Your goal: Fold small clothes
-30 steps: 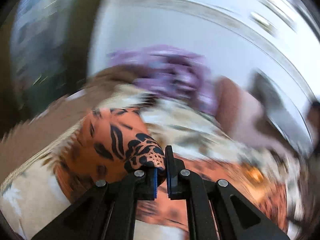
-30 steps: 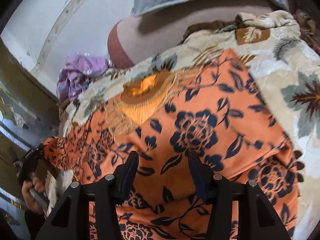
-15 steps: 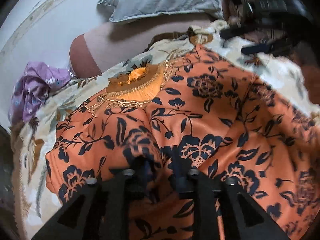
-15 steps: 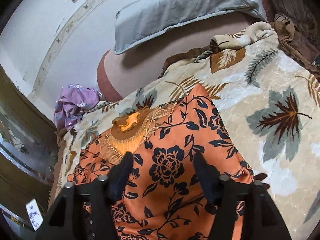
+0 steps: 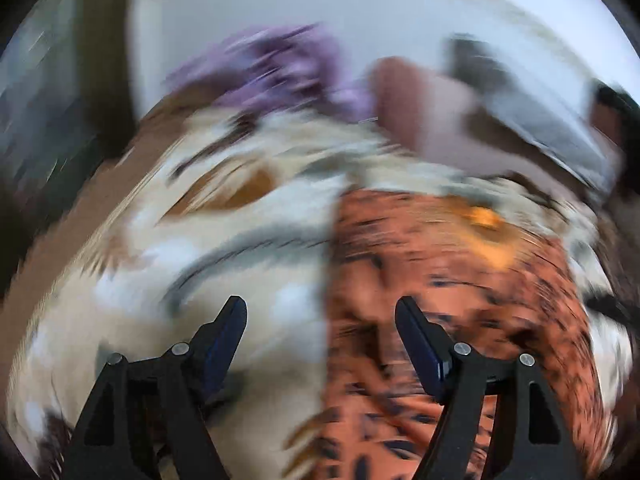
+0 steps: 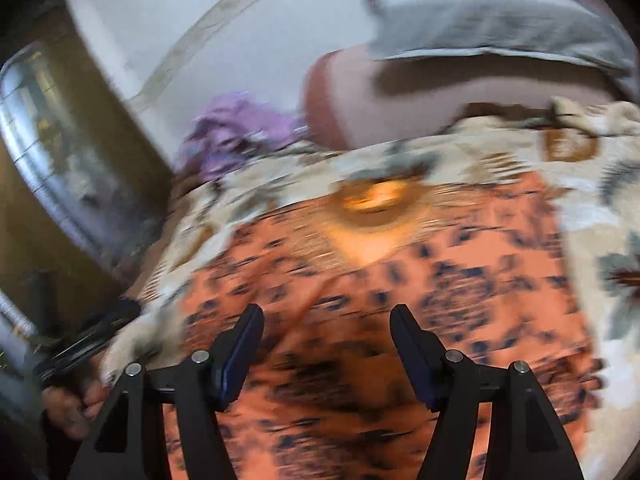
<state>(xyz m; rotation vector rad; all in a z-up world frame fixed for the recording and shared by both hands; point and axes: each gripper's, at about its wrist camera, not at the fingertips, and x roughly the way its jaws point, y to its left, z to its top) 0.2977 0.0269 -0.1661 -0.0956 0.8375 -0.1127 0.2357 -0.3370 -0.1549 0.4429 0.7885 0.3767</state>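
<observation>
An orange garment with dark floral print (image 5: 448,300) lies spread on a cream leaf-patterned blanket (image 5: 192,264); its left edge runs straight down the middle of the left wrist view. It fills the lower middle of the right wrist view (image 6: 400,300), with an orange embroidered neckline (image 6: 372,204) at its far end. My left gripper (image 5: 320,320) is open and empty, above the garment's left edge. My right gripper (image 6: 326,324) is open and empty above the garment. Both views are motion-blurred.
A crumpled purple cloth (image 6: 236,132) lies at the blanket's far left. A pinkish bolster (image 6: 420,100) with a grey pillow (image 6: 500,24) on it sits against the white wall. The hand holding the left gripper (image 6: 76,396) shows at the lower left.
My left gripper has opened and let go of the garment fold, then swung left off the garment. My right gripper has stayed open and moved lower over the garment.
</observation>
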